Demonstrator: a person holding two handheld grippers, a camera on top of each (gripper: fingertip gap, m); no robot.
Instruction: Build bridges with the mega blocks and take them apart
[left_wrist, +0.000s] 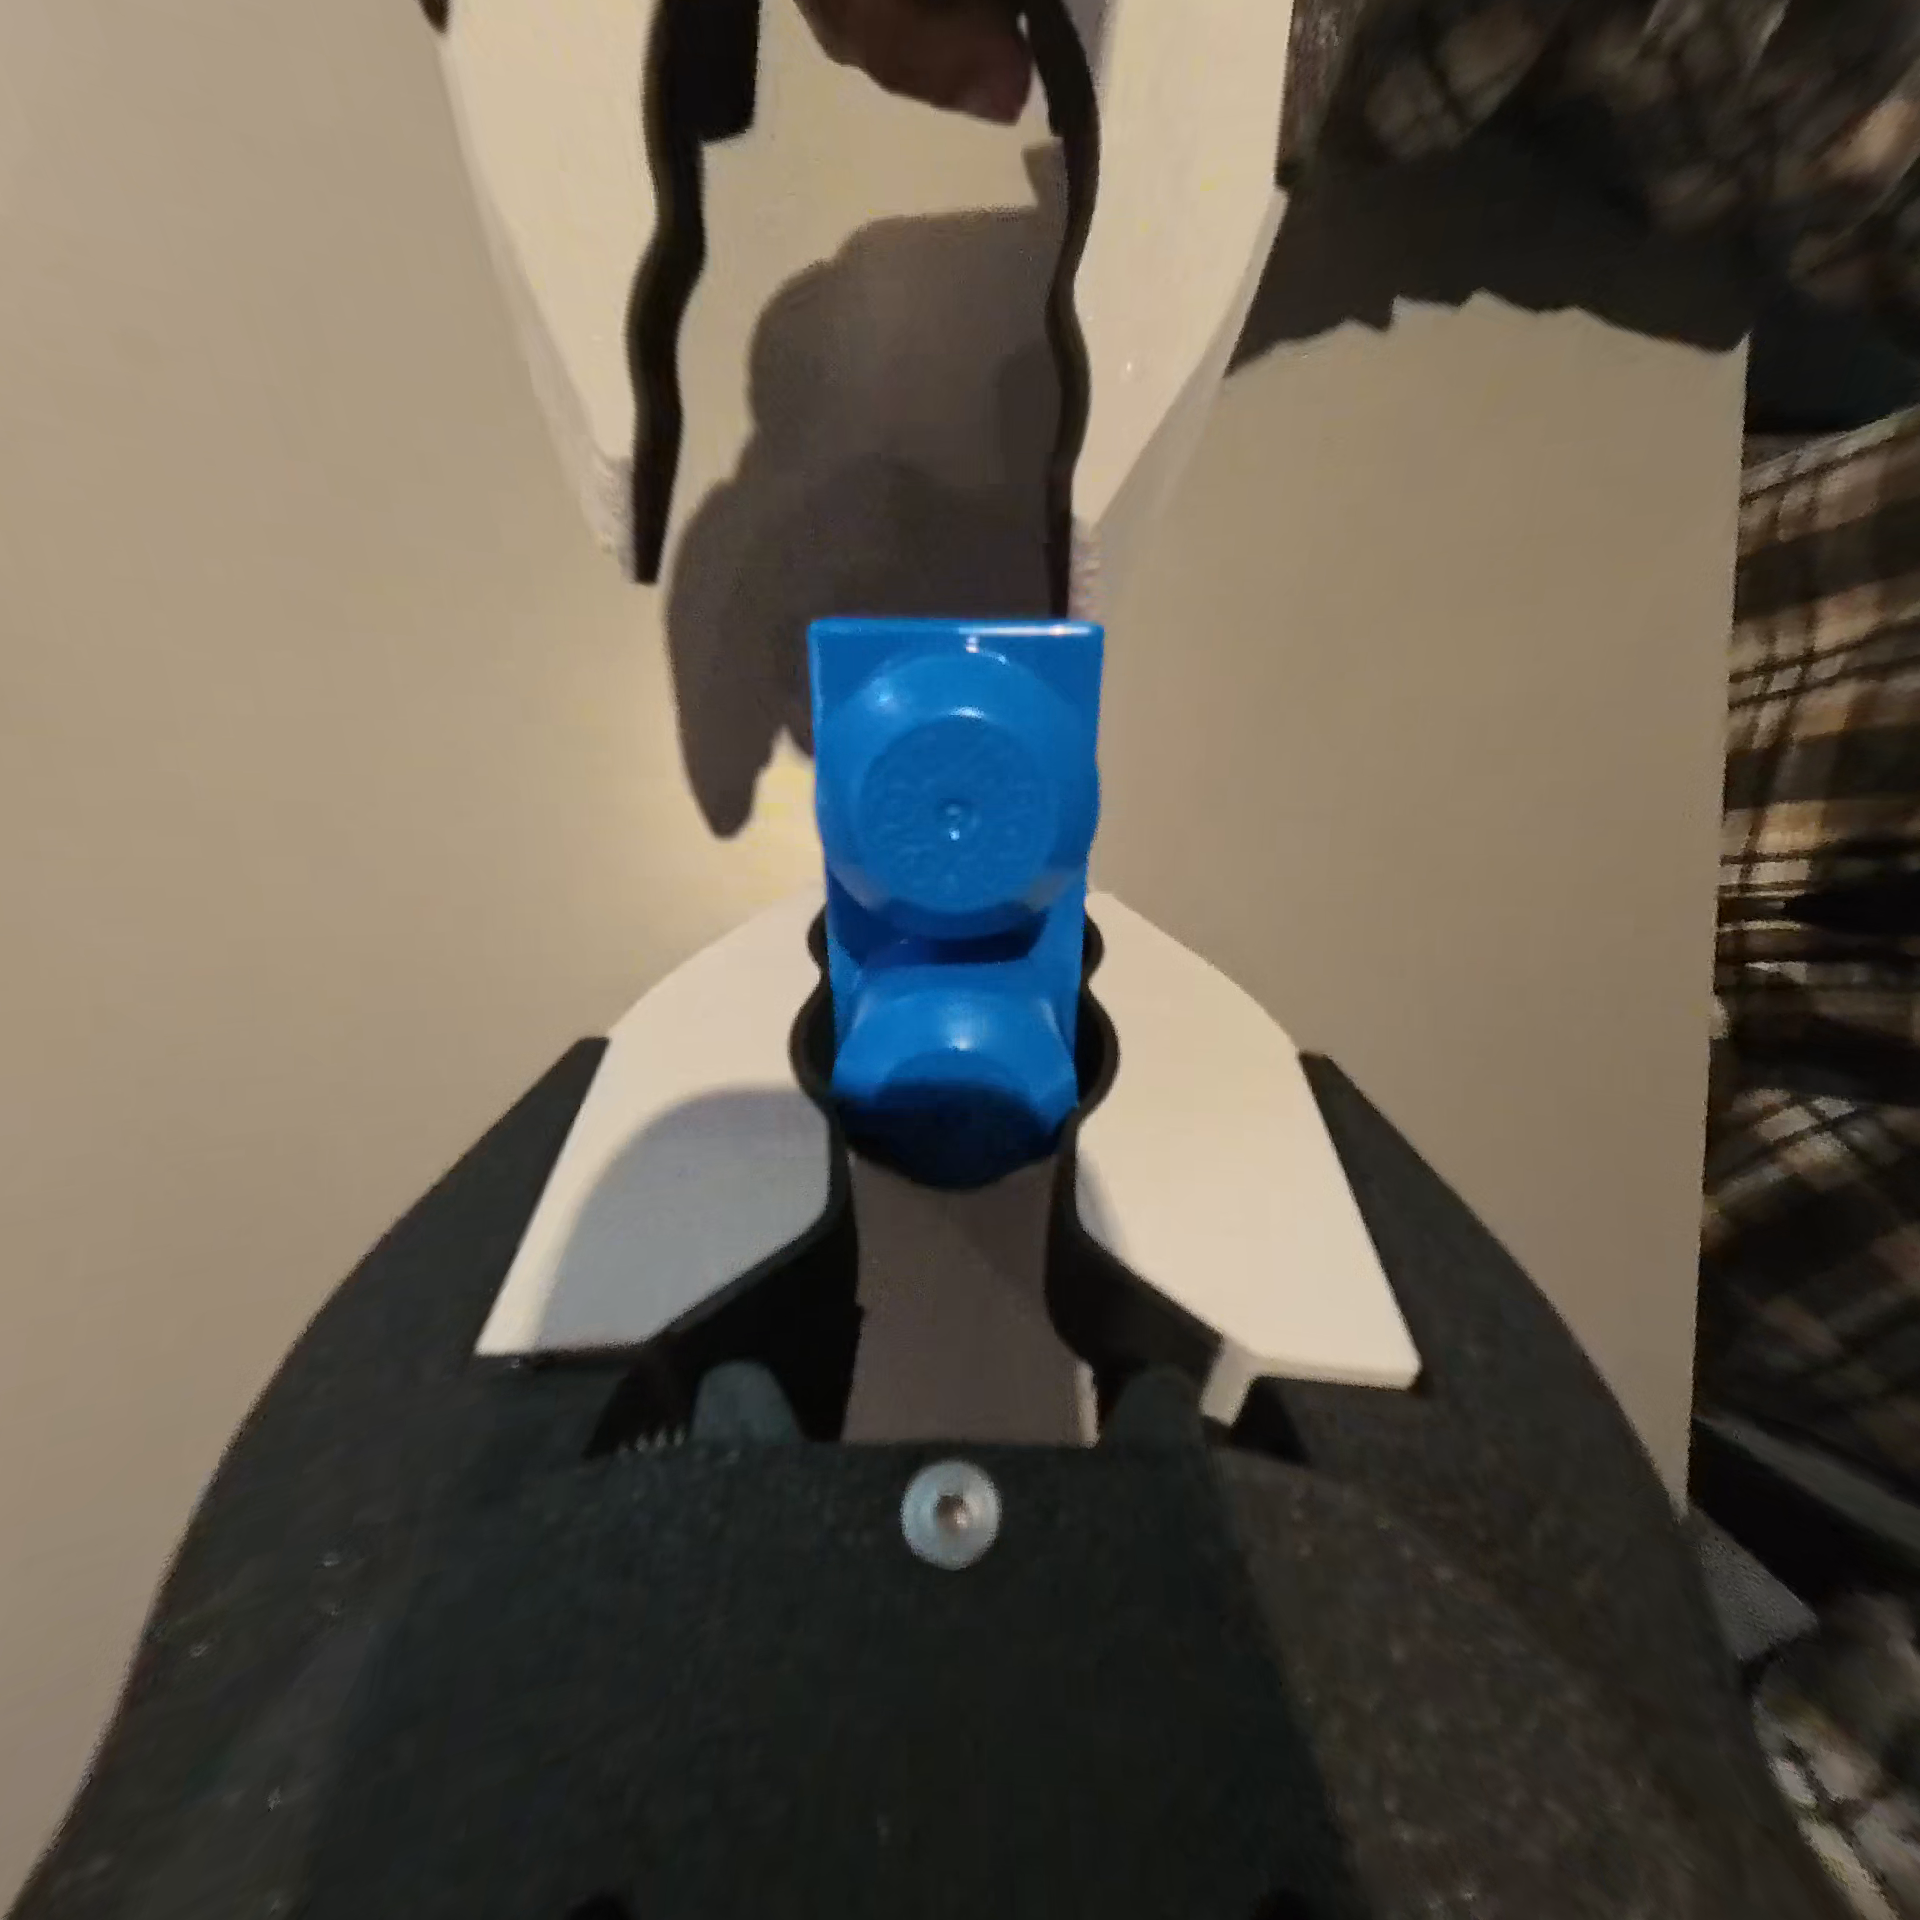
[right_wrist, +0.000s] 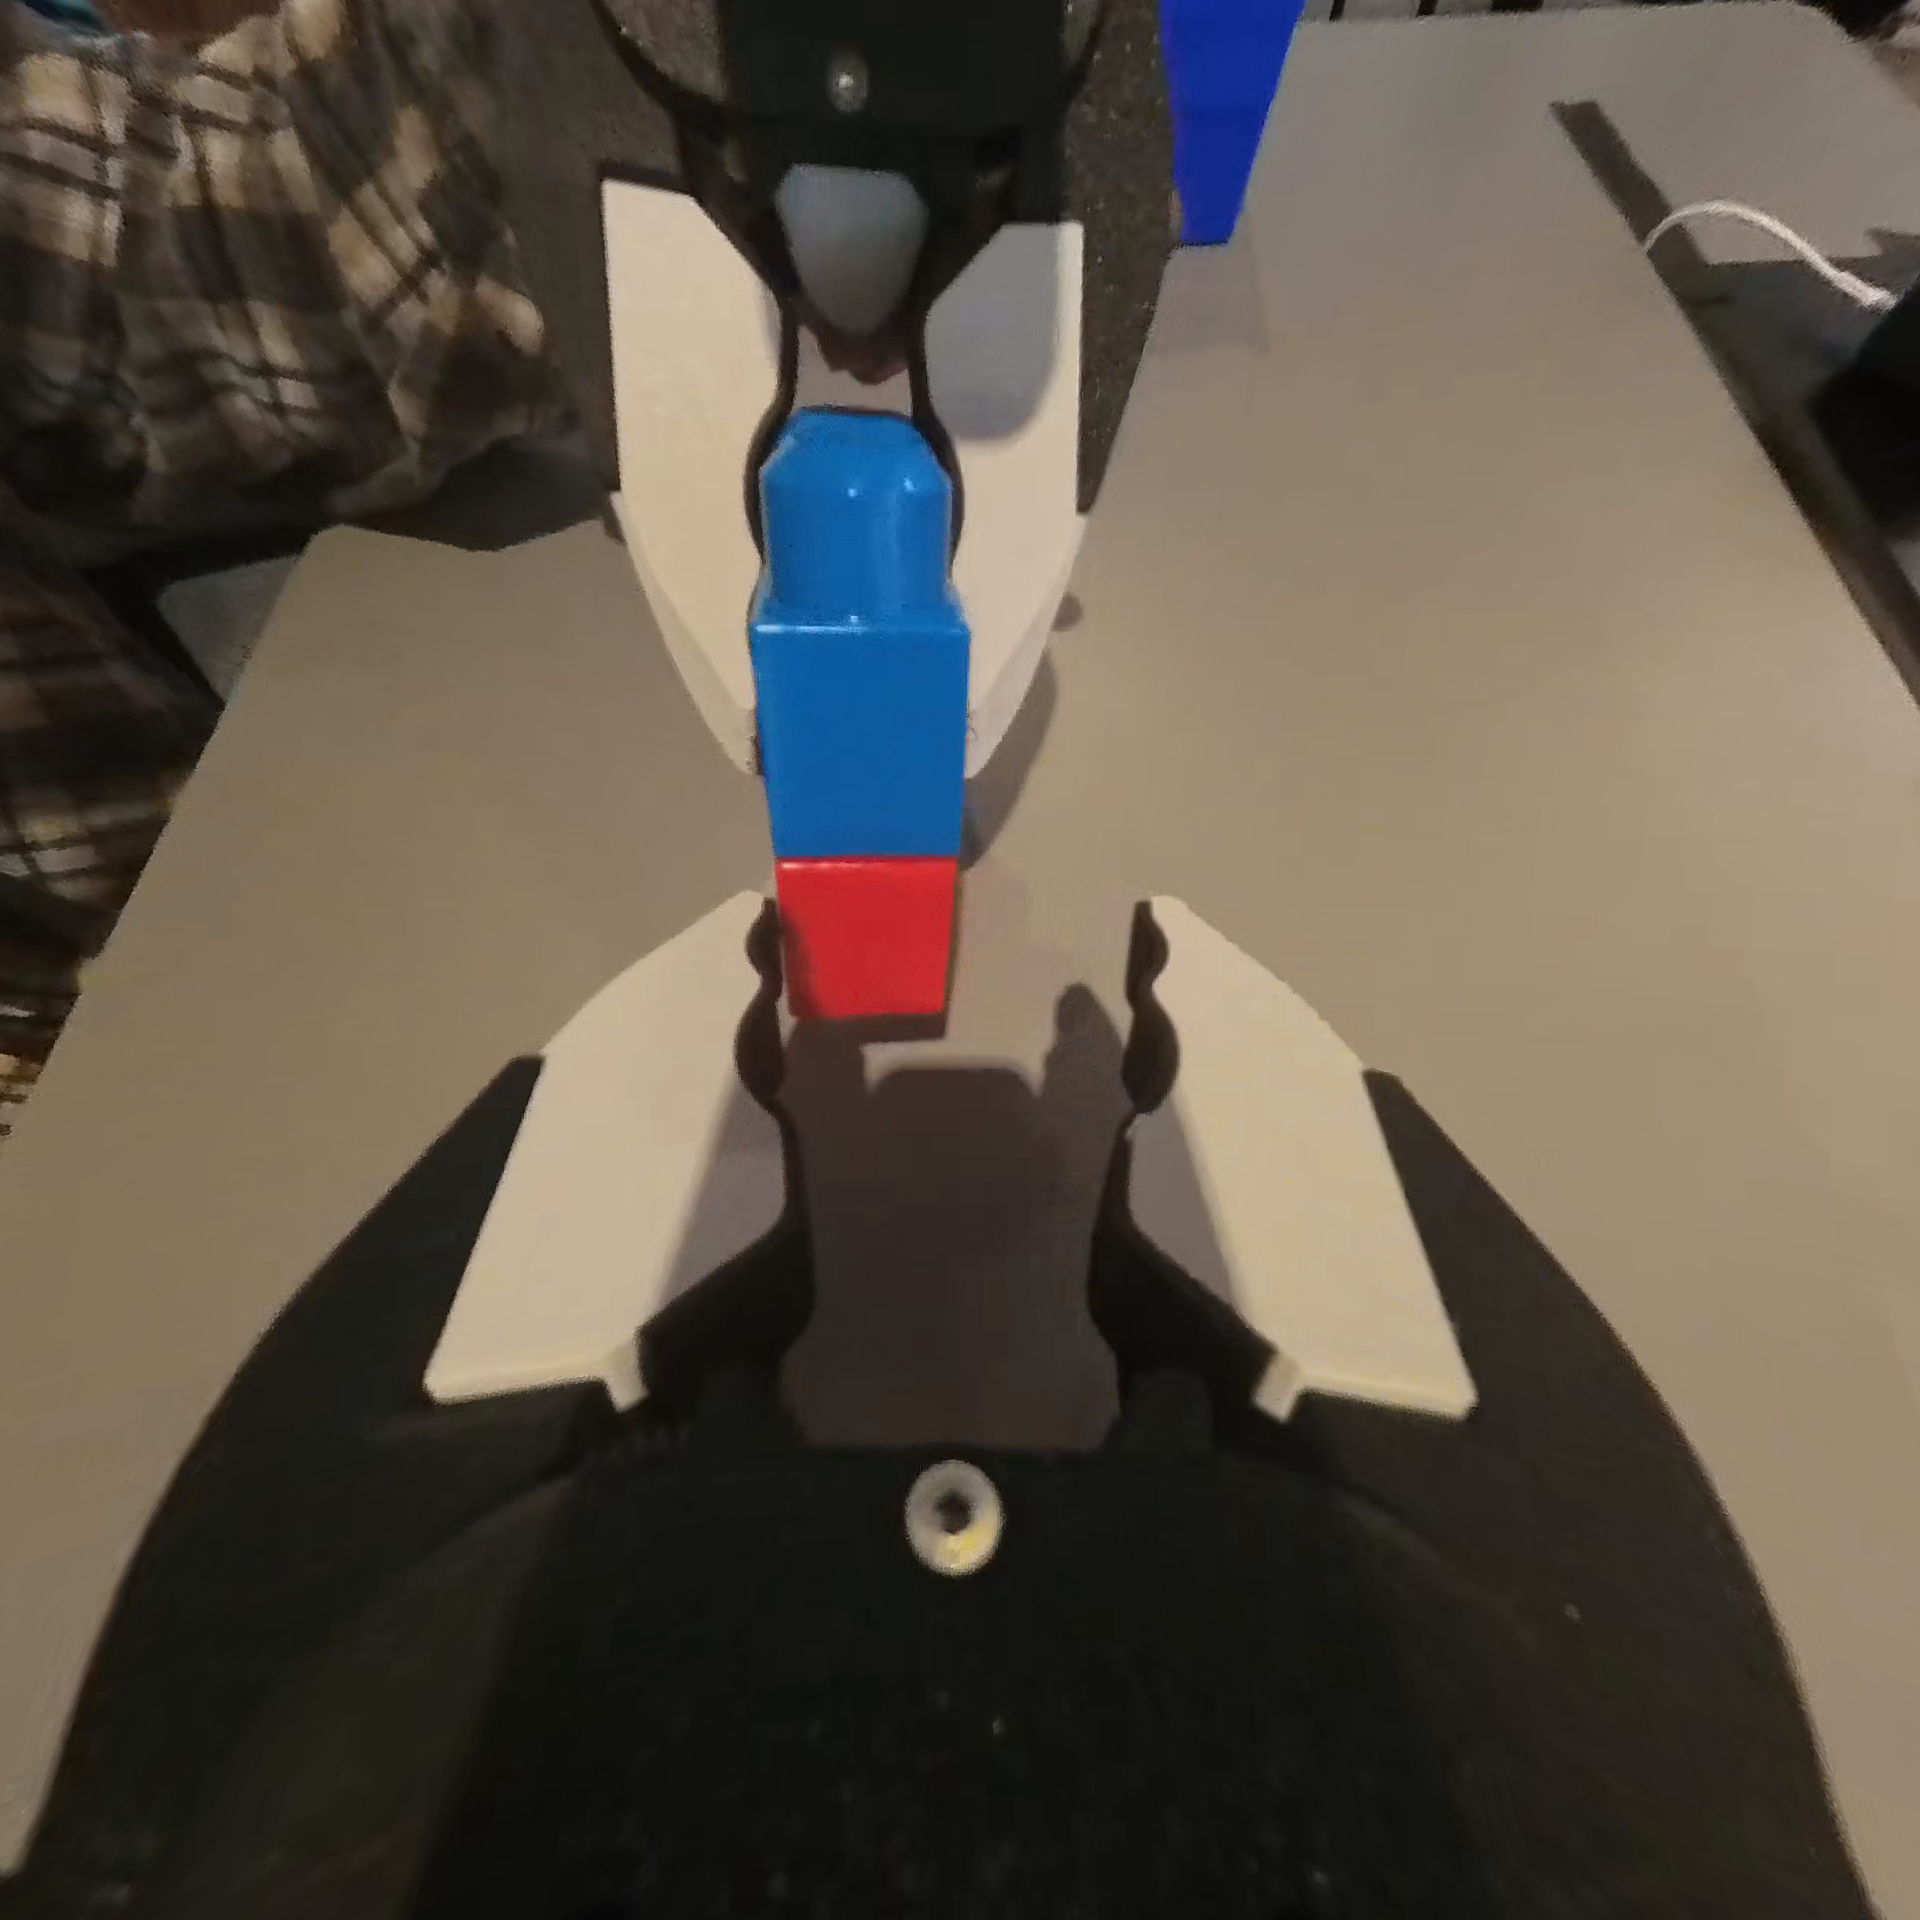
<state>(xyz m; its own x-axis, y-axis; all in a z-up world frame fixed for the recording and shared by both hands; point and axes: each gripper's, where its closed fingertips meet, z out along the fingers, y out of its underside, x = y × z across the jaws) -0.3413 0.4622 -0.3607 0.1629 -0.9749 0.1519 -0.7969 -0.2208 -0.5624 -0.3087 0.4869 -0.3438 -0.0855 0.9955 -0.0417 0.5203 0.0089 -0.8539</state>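
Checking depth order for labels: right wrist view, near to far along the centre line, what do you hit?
Right gripper → red block → blue block → left gripper, shut on the blue block's stud.

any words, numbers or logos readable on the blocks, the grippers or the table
None can be read in either view.
Blue block: faint moulded rings on its stud top, no letters legible.
Red block: plain face.
Left gripper and right gripper: plain white fingers and black bodies, no markings.
Table: bare grey top, no print.
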